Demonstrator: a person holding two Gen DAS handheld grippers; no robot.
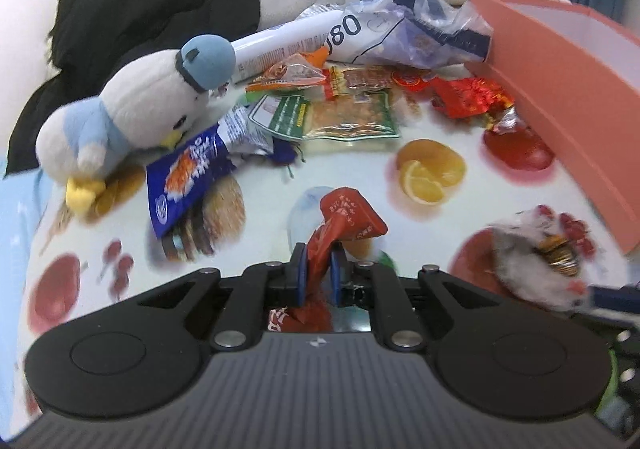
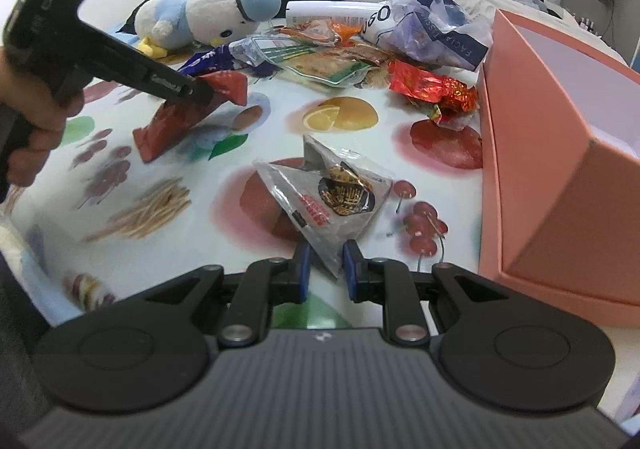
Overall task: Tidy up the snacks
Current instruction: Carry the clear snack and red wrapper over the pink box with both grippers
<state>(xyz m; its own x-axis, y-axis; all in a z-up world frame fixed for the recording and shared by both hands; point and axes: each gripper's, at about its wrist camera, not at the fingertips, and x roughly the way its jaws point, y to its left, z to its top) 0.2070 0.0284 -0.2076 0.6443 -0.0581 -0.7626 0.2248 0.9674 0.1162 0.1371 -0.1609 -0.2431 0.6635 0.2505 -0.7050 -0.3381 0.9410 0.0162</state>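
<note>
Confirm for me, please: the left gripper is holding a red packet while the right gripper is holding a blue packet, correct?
Not quite. The right gripper holds a grey packet, not a blue one, as the right wrist view shows. The left gripper does hold the red packet.

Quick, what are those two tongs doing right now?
Left tongs: closed on a red snack packet.
Right tongs: closed on a clear snack packet.

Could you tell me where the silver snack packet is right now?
In the right wrist view the silver snack packet sits centre frame, pinched at its near corner by the right tool, left of the pink box.
</note>
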